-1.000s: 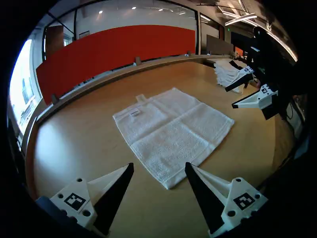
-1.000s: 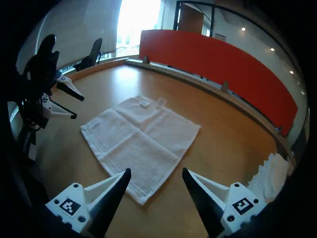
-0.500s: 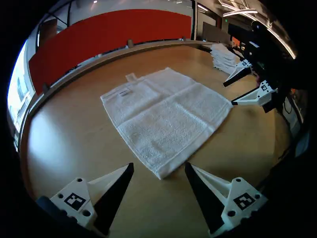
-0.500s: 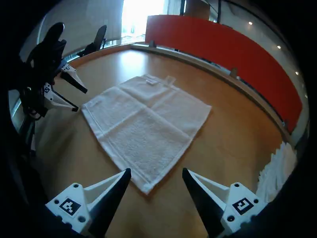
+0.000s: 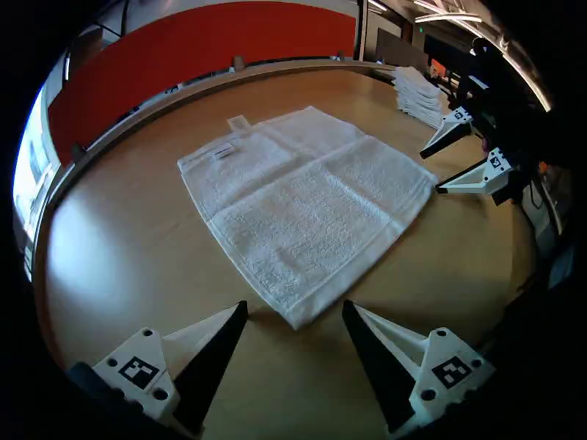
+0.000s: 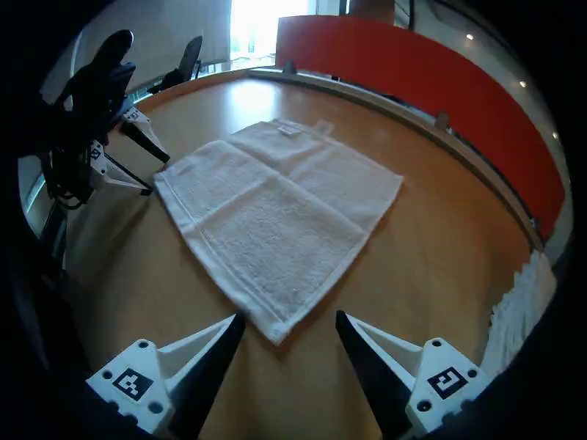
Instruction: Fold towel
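A white towel lies flat and spread out on the wooden table. In the left gripper view its near corner sits just ahead of my left gripper, which is open with nothing between its fingers. The right gripper shows at the towel's right corner, open. In the right gripper view the towel points a corner at my right gripper, open and empty. The left gripper hangs at the towel's left corner there.
A stack of folded white towels sits at the far right of the table, also seen as the stack at the right edge. A red partition runs behind the table's far edge. Dark chairs stand beyond the table.
Both grippers have come lower and closer to the towel; each now has a towel corner just ahead of its open fingers. The towel itself has not moved.
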Demonstrator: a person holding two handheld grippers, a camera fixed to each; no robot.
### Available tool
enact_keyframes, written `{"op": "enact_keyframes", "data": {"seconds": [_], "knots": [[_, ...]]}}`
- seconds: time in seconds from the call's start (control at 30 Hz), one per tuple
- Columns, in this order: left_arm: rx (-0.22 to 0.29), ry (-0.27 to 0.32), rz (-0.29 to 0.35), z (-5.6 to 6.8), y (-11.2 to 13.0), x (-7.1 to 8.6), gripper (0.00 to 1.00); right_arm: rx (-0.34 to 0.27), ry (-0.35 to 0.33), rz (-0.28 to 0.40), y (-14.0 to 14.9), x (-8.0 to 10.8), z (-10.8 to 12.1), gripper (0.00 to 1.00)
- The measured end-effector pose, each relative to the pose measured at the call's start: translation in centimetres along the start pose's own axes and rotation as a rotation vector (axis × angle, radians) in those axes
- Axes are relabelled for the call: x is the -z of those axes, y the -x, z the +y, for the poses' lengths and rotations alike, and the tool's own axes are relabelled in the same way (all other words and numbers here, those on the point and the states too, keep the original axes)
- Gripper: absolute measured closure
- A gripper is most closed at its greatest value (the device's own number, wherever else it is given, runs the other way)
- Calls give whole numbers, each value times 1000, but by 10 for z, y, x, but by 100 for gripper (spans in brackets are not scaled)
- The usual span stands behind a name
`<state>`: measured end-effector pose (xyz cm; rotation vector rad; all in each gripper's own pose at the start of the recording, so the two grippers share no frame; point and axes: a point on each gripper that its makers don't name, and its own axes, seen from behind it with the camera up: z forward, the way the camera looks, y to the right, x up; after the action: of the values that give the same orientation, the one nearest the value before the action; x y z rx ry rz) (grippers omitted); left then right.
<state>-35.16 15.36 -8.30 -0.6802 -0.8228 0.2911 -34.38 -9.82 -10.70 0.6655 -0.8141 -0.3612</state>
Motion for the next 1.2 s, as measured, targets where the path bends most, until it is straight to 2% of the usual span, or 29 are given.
{"op": "enact_keyframes", "data": {"seconds": [0.17,0.3,0.47,0.6,0.77,0.83,0.9,1.1,1.2], "knots": [[-12,0,-7,1,1,-1,7,4,-16,-7,3,-1,-2,13],[-3,-8,-10,-1,1,-1,17,2,-35,-7,3,-2,-5,20],[-3,-12,-14,0,1,-1,24,-7,-58,-8,4,-2,-9,32],[-3,-10,-18,2,1,-1,28,-14,-60,-7,5,-2,-10,36],[-2,-9,-29,5,1,0,35,-5,-68,-8,4,-4,-13,45],[0,-9,-34,5,1,0,45,-3,-70,-9,4,-4,-14,49],[2,-11,-40,5,1,0,49,-2,-73,-11,3,-4,-14,54],[15,-19,-45,5,-1,-1,77,-17,-65,-29,2,-3,-14,72],[21,-25,-43,5,-2,-2,83,-21,-64,-30,-1,-3,-15,79]]}}
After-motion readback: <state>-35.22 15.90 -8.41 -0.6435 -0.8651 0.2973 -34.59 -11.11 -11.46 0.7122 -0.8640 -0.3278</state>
